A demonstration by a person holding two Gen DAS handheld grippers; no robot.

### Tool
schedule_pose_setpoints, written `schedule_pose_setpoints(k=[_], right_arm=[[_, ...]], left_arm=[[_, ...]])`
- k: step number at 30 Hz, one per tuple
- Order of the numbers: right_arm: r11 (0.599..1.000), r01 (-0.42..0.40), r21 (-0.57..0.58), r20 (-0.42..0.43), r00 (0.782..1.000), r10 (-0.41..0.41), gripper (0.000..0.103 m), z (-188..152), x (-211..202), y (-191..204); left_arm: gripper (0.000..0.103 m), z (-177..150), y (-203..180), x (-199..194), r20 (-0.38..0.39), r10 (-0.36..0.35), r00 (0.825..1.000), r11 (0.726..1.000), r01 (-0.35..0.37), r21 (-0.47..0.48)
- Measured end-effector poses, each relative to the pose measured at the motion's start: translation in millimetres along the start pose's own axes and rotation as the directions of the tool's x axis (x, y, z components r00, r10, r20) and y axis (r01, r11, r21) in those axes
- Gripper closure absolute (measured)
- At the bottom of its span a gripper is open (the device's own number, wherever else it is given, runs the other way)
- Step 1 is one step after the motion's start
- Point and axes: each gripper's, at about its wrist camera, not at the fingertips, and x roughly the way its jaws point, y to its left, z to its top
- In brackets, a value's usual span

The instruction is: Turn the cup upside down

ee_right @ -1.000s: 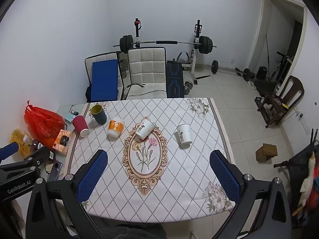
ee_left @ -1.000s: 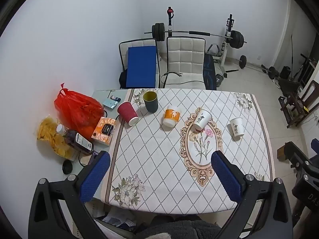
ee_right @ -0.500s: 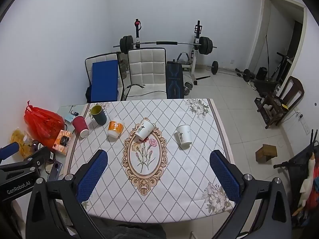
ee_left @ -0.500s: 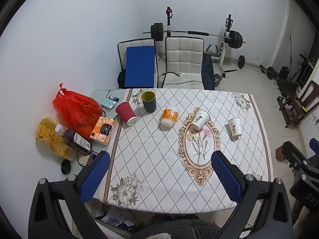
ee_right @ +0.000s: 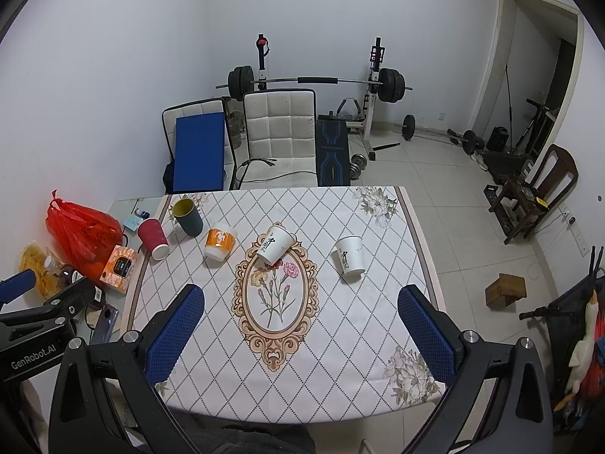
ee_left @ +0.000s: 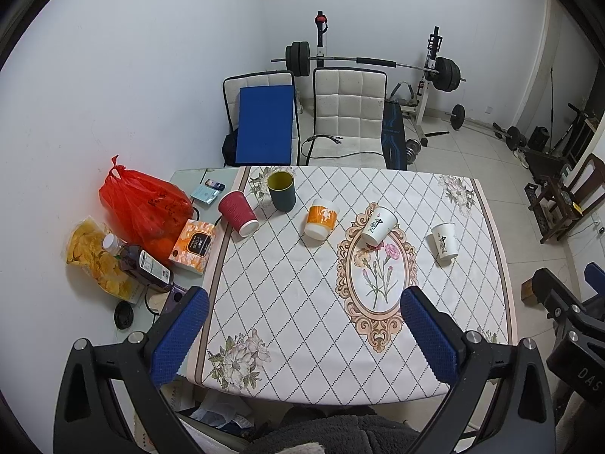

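Note:
Several cups stand in a row across the far half of the table [ee_left: 287, 302]. From left: a red paper cup [ee_left: 238, 213] [ee_right: 152, 238], a dark green cup with a yellow inside [ee_left: 281, 191] [ee_right: 188, 216] standing mouth up, an orange-and-white cup [ee_left: 320, 221] [ee_right: 219, 244], a white printed cup [ee_left: 378, 224] [ee_right: 275, 245], and another white printed cup [ee_left: 444, 243] [ee_right: 349, 255]. My left gripper [ee_left: 302, 336] and my right gripper [ee_right: 300, 335] are both open and empty, high above the table's near edge, far from the cups.
Left of the cloth lie a red plastic bag [ee_left: 145, 204], an orange box [ee_left: 193, 246], a dark bottle [ee_left: 141, 266] and a bag of chips [ee_left: 96, 255]. Two chairs [ee_left: 348, 113] and a barbell rack [ee_left: 374, 62] stand behind the table. A wooden chair [ee_right: 529, 193] stands right.
Both grippers have risen and drawn back a little, so the table looks slightly smaller. Nothing on the table has moved.

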Motion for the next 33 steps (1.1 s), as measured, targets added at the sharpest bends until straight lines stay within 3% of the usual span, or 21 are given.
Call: schedule_pose_setpoints(k=[33], right_arm=[[1.000, -0.004, -0.010, 0.003, 1.000, 0.004, 0.000, -2.3, -2.3, -1.7]], left_arm=[[0.000, 0.8, -2.4, -2.5, 0.006, -0.007, 1.000, 1.000, 0.007, -0.009]])
